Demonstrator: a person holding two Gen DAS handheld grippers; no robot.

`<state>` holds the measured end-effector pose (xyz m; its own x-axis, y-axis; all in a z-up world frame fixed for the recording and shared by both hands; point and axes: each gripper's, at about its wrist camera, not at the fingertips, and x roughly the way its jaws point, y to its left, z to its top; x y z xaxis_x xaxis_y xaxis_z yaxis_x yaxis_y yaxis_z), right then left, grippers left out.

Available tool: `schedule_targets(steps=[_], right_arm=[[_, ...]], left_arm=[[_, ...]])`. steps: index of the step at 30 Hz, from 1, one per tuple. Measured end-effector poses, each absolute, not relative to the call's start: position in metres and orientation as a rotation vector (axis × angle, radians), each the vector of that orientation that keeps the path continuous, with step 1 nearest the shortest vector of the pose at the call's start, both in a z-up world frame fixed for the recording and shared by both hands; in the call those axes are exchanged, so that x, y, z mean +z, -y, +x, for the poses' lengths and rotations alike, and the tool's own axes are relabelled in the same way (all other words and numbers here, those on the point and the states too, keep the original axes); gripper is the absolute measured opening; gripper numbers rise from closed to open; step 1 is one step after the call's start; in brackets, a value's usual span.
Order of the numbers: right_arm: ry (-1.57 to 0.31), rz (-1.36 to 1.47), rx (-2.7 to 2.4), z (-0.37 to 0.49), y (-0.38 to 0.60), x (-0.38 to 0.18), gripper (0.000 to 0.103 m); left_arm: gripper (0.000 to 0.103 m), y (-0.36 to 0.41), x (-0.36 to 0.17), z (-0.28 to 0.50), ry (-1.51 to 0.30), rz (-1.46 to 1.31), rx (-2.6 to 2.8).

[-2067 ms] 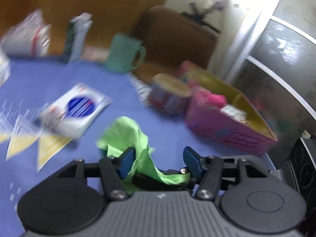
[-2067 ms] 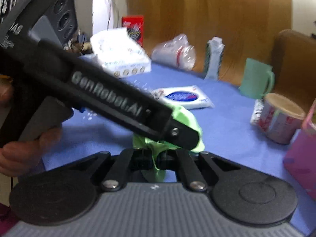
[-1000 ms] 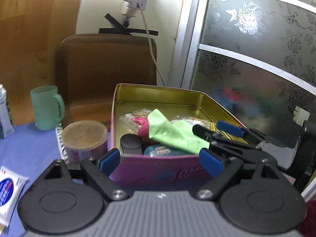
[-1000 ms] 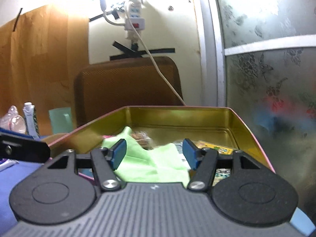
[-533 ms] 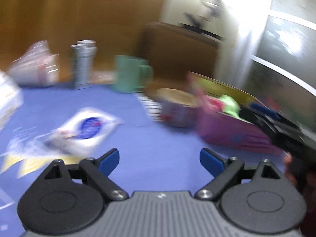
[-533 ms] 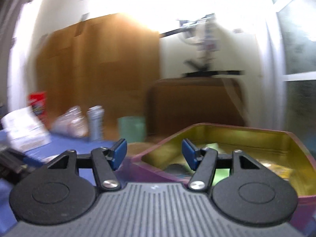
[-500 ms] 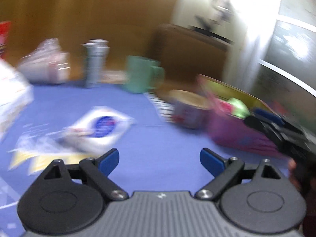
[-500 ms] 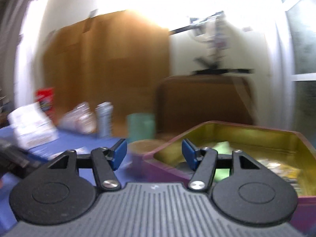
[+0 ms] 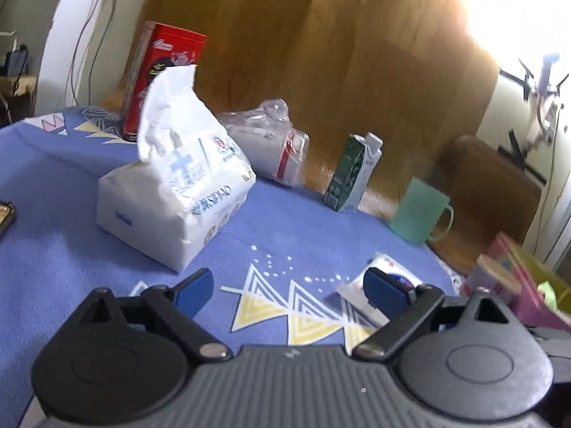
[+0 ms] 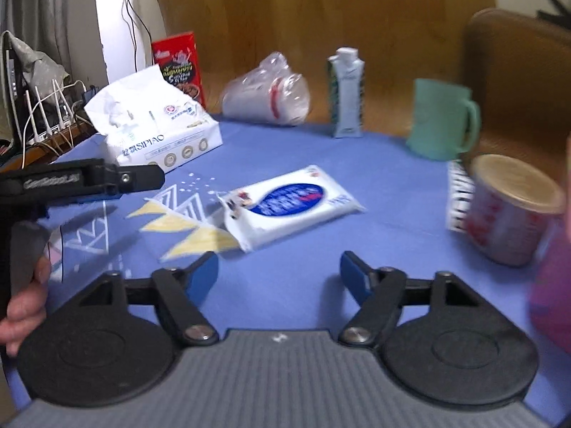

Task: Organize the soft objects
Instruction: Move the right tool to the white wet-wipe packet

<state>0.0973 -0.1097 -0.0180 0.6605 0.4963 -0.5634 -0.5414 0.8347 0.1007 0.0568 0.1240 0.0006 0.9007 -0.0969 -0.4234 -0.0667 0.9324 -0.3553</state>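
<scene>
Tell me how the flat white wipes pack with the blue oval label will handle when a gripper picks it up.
The wipes pack lies flat on the blue tablecloth, so it probably needs an edge pinch. Its film wrapper looks glossy, so possibly slippery. It seems soft and thin, likely to sag from a one-end grip, and unlikely to roll or break.

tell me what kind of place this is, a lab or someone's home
Most likely a home, a lived-in room. A table under a blue patterned cloth holds everyday clutter: an opened tissue pack, a green mug and a drink carton. A brown chair stands behind it.
</scene>
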Motion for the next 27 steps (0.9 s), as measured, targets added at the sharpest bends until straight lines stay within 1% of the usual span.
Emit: schedule_targets(steps=[1,3,9,12,13,15,18,27], right_arm=[[-0.622,-0.077,0.582,0.102,0.102,-0.017,0.086],[-0.634,-0.078,0.558,0.112,0.087,-0.017,0.093],[-0.696,-0.048,0.496,0.145,0.059,-0.020,0.103],[-0.673,-0.110,0.469,0.149,0.048,-0.026,0.103],[-0.657,-0.142,0.463,0.146,0.045,-0.028,0.102],[-0.640,-0.148,0.485,0.144,0.047,-0.027,0.094],[-0.624,-0.157,0.512,0.141,0.051,-0.027,0.089],[-0.610,-0.210,0.684,0.114,0.066,-0.024,0.088]], left_arm=[[0.096,-0.127,0.000,0.055,-0.442,-0.388,-0.014],[0.098,-0.131,0.000,0.051,-0.423,-0.418,-0.009],[0.100,-0.143,-0.002,0.045,-0.390,-0.489,-0.032],[0.101,-0.144,-0.002,0.045,-0.387,-0.505,-0.050],[0.101,-0.145,-0.002,0.044,-0.386,-0.509,-0.056],[0.102,-0.146,-0.003,0.043,-0.383,-0.516,-0.064],[0.102,-0.147,-0.003,0.044,-0.382,-0.525,-0.073],[0.102,-0.146,-0.004,0.046,-0.397,-0.522,-0.077]])
